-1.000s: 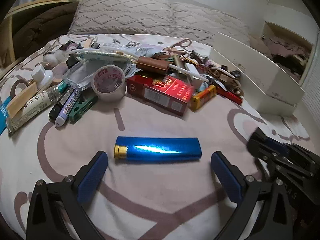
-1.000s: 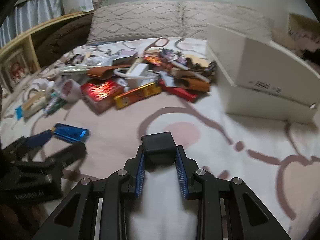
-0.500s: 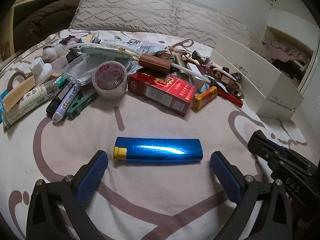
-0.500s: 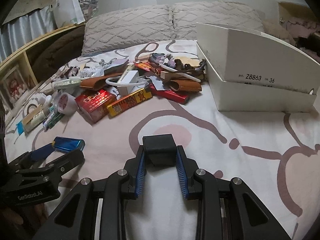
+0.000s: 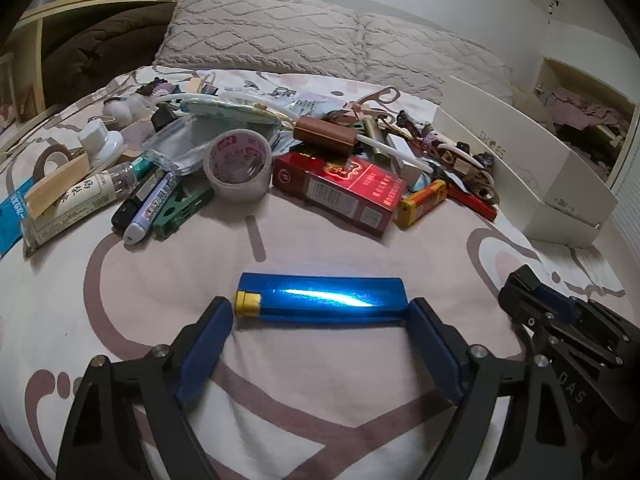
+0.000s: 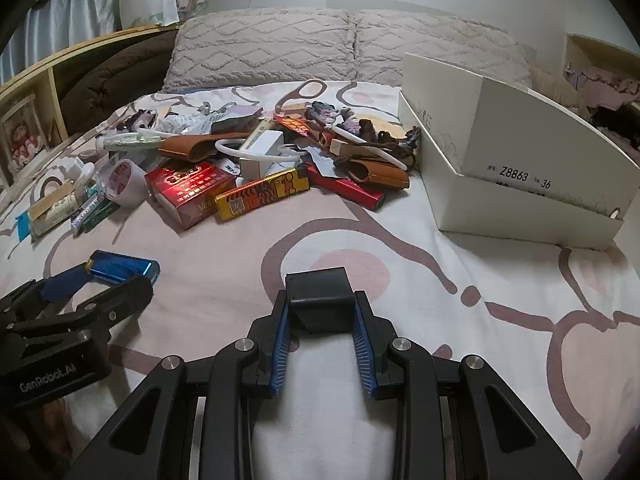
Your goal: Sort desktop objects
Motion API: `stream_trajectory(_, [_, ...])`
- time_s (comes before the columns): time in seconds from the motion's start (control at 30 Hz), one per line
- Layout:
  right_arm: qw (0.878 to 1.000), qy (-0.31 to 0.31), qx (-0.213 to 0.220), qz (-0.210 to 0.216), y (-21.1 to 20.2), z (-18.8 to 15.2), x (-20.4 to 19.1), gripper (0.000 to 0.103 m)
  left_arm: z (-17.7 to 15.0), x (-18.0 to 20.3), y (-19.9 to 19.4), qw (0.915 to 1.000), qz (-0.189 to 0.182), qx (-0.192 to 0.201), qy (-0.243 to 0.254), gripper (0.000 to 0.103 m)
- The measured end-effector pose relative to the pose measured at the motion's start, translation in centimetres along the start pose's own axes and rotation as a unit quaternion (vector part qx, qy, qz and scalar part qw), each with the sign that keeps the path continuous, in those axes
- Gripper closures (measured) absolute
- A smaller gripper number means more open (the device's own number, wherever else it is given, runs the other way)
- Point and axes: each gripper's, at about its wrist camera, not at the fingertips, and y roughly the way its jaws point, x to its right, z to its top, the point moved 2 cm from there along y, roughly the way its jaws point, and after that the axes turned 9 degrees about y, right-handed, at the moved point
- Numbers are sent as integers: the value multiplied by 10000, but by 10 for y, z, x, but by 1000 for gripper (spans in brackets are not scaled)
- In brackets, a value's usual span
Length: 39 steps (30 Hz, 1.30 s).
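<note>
Right now your left gripper (image 5: 320, 312) has the blue lighter (image 5: 320, 298) lying crosswise between its two fingers, on the bed (image 5: 320, 420) just ahead of you. The lighter's long axis runs left to right, straight across the gap, so the blue pads (image 5: 206, 344) face its two short ends: the yellow cap end sits at the left pad, the square butt at the right one. The jaws are closing, and the pads look to be at or just short of contact; I cannot tell that they press yet. Judged from this, the grip will take the lighter end to end, along its longest dimension, which leaves little room for error if either pad slides off a corner.

Your right gripper (image 6: 322, 354) is well off to the right of the lighter and is already clamped on a small black block (image 6: 320, 296), so the left hand is the nearer and the free one.

The lighter is a flat, glossy metallic slab with sharp edges and a bright streak of glare along its top; expect it to be slick. The bedsheet under it is soft, matte cloth with a looping brown pattern, and will give if you push down. Farther off lies the pile: a red carton (image 5: 340, 188), a roll of clear tape (image 5: 238, 168), a yellow lighter (image 5: 424, 202). The white cardboard box (image 6: 520, 168) stands far right, rigid and open-topped.
</note>
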Motion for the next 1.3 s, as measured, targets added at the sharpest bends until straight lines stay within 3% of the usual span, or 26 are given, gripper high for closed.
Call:
stream_trajectory(0.3, [10000, -34, -6, -35, 0, 0, -2, 73, 1, 5, 4, 9995, 311, -86, -6, 15])
stream_trajectory(0.4, [10000, -33, -9, -29, 0, 0, -2, 73, 0, 5, 3, 9991, 421, -83, -75, 19])
stream_trajectory(0.57, [10000, -21, -10, -13, -1, 0, -2, 73, -3, 1, -1, 9993, 278, 10, -255, 20])
stream_trajectory(1.3, [9998, 68, -85, 145, -17, -5, -5, 73, -10, 5, -22, 9995, 129, 236, -177, 20])
